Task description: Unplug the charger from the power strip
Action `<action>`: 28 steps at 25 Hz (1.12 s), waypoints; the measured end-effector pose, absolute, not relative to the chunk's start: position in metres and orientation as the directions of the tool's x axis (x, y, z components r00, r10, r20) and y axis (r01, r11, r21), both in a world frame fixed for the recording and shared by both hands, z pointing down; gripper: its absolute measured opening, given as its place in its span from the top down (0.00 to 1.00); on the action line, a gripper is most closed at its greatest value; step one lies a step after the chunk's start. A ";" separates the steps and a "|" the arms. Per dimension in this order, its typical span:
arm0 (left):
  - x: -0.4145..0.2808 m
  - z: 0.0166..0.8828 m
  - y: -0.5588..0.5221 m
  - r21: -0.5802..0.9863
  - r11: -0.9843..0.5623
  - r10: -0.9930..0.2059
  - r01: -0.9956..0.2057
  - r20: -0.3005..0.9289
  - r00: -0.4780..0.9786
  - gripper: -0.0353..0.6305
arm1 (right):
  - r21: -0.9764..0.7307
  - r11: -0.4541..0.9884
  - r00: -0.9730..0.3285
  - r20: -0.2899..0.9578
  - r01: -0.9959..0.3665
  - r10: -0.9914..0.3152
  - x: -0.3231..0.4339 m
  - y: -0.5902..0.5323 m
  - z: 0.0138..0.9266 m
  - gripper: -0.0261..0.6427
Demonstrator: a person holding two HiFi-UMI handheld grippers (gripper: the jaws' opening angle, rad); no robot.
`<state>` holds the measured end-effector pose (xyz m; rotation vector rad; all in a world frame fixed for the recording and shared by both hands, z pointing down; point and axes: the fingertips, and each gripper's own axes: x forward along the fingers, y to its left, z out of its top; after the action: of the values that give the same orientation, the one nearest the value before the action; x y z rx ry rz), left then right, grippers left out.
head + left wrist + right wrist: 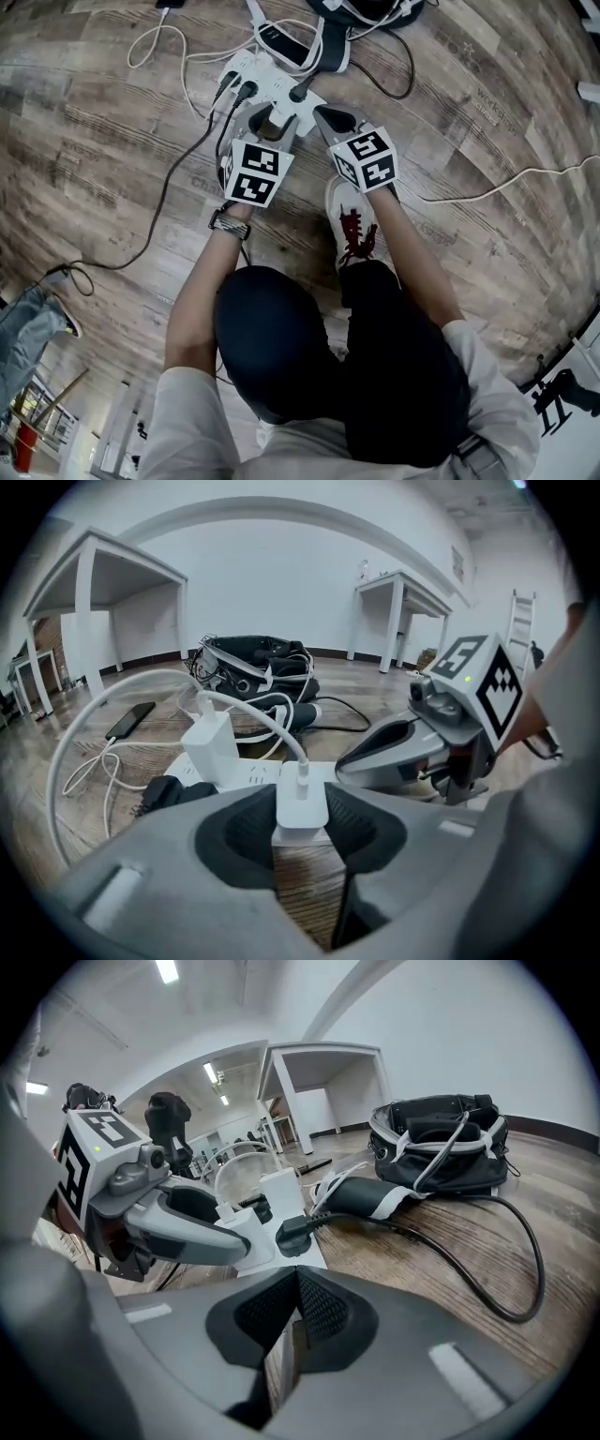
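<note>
— Where does the charger sit?

— It stands upright on the near end of the white power strip, which lies on the wooden floor. A white cable rises from its top and arcs away to the left.

— And the left gripper?

— It points down at that end of the strip. In the left gripper view the charger fills the gap at the jaw tips, and a dark pad lies against each of its sides. The jaws hold it at about mid width.

— What else is plugged in?

— A taller white adapter stands farther along the strip, to the left behind the charger. A black plug with a thick black lead sits on the strip's other side.

— The right gripper?

— It is just beside the left one, angled down toward the same end of the strip, apart from the charger. In the right gripper view its jaw tips meet, with only a thin slit behind them showing the floor. Nothing is between them.

— Anything beyond?

— A black bag lies past the strip, and a phone lies flat on the floor, well off to the left. The person crouches over the strip, one white shoe just below the right gripper in the head view.
</note>
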<state>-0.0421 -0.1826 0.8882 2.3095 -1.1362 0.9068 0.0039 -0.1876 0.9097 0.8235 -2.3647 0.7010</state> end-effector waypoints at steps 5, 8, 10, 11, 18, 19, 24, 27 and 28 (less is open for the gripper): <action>-0.039 0.890 -0.185 0.064 -0.569 -0.554 -0.820 0.707 0.439 0.73 | -0.278 0.678 -0.660 0.634 -0.680 -0.402 0.004 -0.187 0.909 0.96; -0.039 0.890 -0.184 0.080 -0.562 -0.549 -0.823 0.708 0.444 0.73 | -0.254 0.674 -0.647 0.631 -0.693 -0.428 0.005 -0.187 0.909 0.96; -0.042 0.891 -0.183 0.118 -0.540 -0.547 -0.833 0.704 0.454 0.73 | -0.252 0.674 -0.648 0.628 -0.694 -0.432 0.004 -0.187 0.910 0.96; -0.044 0.891 -0.183 0.145 -0.524 -0.546 -0.840 0.699 0.461 0.73 | -0.252 0.675 -0.649 0.627 -0.693 -0.432 0.004 -0.187 0.910 0.96; -0.044 0.890 -0.182 0.096 -0.542 -0.557 -0.835 0.702 0.443 0.74 | -0.264 0.673 -0.655 0.622 -0.691 -0.429 0.004 -0.187 0.910 0.96; -0.043 0.890 -0.181 0.067 -0.560 -0.555 -0.826 0.710 0.434 0.74 | -0.266 0.671 -0.655 0.621 -0.692 -0.430 0.004 -0.187 0.910 0.96; -0.042 0.889 -0.181 0.056 -0.565 -0.548 -0.823 0.720 0.426 0.74 | -0.276 0.662 -0.657 0.616 -0.697 -0.434 0.004 -0.187 0.910 0.96; -0.045 0.888 -0.183 0.102 -0.534 -0.558 -0.839 0.703 0.441 0.74 | -0.282 0.657 -0.658 0.612 -0.699 -0.438 0.005 -0.188 0.909 0.96; -0.045 0.888 -0.183 0.112 -0.530 -0.562 -0.841 0.696 0.447 0.74 | -0.281 0.658 -0.658 0.613 -0.699 -0.438 0.005 -0.188 0.910 0.96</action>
<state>-0.0449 -0.1830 0.8883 2.2566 -1.1782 0.8426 0.0052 -0.1884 0.9097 0.8831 -2.3725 0.6941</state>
